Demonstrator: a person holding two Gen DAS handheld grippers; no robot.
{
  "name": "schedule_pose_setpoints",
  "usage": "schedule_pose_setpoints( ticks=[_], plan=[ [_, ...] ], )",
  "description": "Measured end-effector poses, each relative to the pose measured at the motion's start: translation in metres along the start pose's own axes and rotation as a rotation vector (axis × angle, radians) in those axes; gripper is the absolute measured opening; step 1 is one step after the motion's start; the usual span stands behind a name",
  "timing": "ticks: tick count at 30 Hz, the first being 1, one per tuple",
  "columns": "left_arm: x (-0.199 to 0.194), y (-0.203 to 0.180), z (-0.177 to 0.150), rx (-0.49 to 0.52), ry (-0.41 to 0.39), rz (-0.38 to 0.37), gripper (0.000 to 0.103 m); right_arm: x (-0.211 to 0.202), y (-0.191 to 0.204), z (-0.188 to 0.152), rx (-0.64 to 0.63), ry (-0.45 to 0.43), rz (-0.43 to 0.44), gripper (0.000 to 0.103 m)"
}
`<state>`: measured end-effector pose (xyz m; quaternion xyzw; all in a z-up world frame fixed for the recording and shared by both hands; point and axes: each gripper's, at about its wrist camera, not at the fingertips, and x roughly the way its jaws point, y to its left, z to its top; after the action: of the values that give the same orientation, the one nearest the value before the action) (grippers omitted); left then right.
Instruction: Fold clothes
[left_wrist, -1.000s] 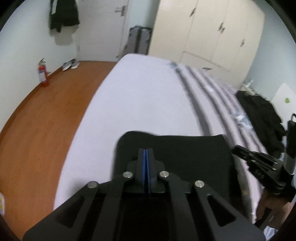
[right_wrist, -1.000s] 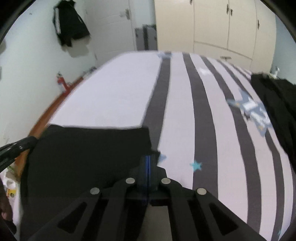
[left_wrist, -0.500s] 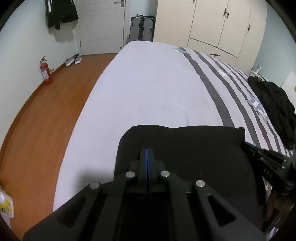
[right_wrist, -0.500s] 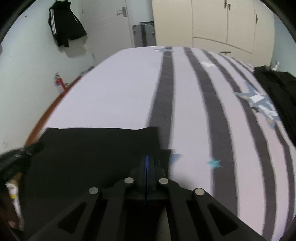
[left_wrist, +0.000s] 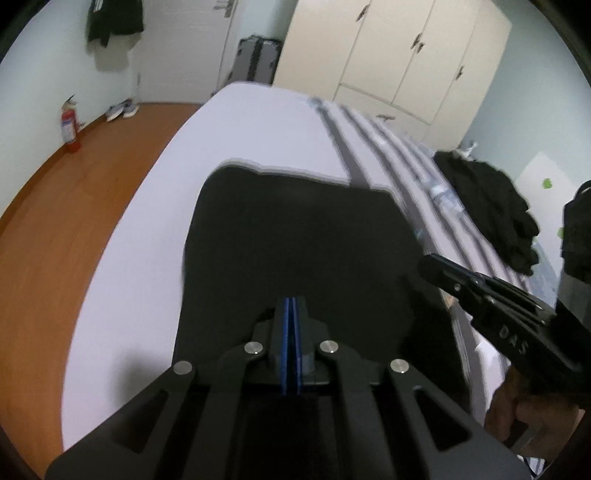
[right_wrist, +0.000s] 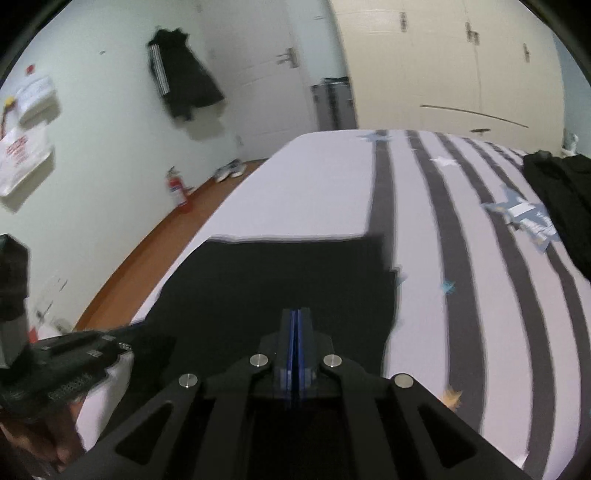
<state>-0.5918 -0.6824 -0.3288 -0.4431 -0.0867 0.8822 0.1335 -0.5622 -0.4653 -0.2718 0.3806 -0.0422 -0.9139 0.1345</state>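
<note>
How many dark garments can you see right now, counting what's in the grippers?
3: the black garment clamped between both grippers on the bed's near end, a black clothes pile at the bed's right edge, and a striped jacket hanging on the wall. The pile may contain more.

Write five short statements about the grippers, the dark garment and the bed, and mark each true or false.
1. Both the left gripper and the right gripper are clamped shut on the flat black garment. True.
2. The garment lies on the wooden floor. False: it is over the white bed sheet with dark grey stripes.
3. A red fire extinguisher stands by the wall. True.
4. The cream wardrobe doors stand open. False: they are closed.
5. A heap of dark clothes lies on the striped side of the bed. True.
</note>
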Motion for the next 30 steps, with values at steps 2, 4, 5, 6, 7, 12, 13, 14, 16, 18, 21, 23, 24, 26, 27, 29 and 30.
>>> schedule_pose_setpoints(
  ticks=[2,4,5,6,7,12,13,14,16,18,21,23,24,26,27,29,30],
  plan=[
    [0.01,0.022,-0.011,-0.055,0.029,0.054,0.002,0.016,0.001,-0.016,-0.009,0.053,-0.022,0.002],
    [0.008,0.034,-0.015,-0.084,0.029,0.068,0.002,0.03,-0.009,-0.033,0.009,0.096,-0.041,0.0],
    [0.003,0.035,-0.016,-0.083,0.022,0.074,0.002,0.031,-0.012,-0.036,0.009,0.099,-0.042,0.0],
    [-0.003,0.036,-0.016,-0.082,0.015,0.08,0.002,0.029,-0.013,-0.036,0.003,0.095,-0.038,0.0],
    [-0.009,0.034,-0.017,-0.076,0.007,0.079,0.002,0.024,-0.012,-0.035,-0.006,0.086,-0.044,0.0],
    [-0.036,0.004,-0.029,-0.015,-0.003,0.019,0.002,-0.011,-0.013,-0.032,0.017,0.025,-0.075,0.003],
    [-0.04,-0.006,-0.035,0.002,0.002,0.005,0.002,-0.016,-0.011,-0.035,0.02,0.026,-0.064,0.003],
    [-0.043,-0.012,-0.042,0.017,0.01,-0.003,0.002,-0.019,-0.007,-0.038,0.016,0.028,-0.052,0.003],
    [-0.042,-0.019,-0.054,0.039,0.034,-0.005,0.002,-0.024,0.003,-0.05,0.0,0.04,-0.033,0.003],
    [-0.034,-0.019,-0.063,0.044,0.066,0.014,0.002,-0.024,0.01,-0.067,-0.011,0.066,-0.031,0.003],
    [-0.035,0.005,-0.072,-0.007,0.068,0.066,0.002,-0.022,-0.001,-0.081,-0.007,0.063,-0.058,0.001],
    [-0.047,0.019,-0.073,-0.037,0.052,0.11,0.002,-0.026,-0.014,-0.083,0.001,0.057,-0.082,0.0],
    [-0.051,0.023,-0.073,-0.049,0.045,0.124,0.002,-0.03,-0.021,-0.082,0.01,0.054,-0.098,0.0],
    [-0.063,0.026,-0.076,-0.074,0.036,0.121,0.002,-0.038,-0.034,-0.082,0.036,0.057,-0.11,0.0],
    [-0.068,0.023,-0.077,-0.073,0.033,0.116,0.002,-0.043,-0.035,-0.083,0.03,0.057,-0.12,0.002],
    [-0.077,0.009,-0.08,-0.038,0.028,0.097,0.002,-0.053,-0.031,-0.086,0.002,0.056,-0.128,0.007],
    [-0.08,0.0,-0.083,-0.017,0.026,0.086,0.002,-0.058,-0.026,-0.089,-0.006,0.054,-0.111,0.007]
  ],
)
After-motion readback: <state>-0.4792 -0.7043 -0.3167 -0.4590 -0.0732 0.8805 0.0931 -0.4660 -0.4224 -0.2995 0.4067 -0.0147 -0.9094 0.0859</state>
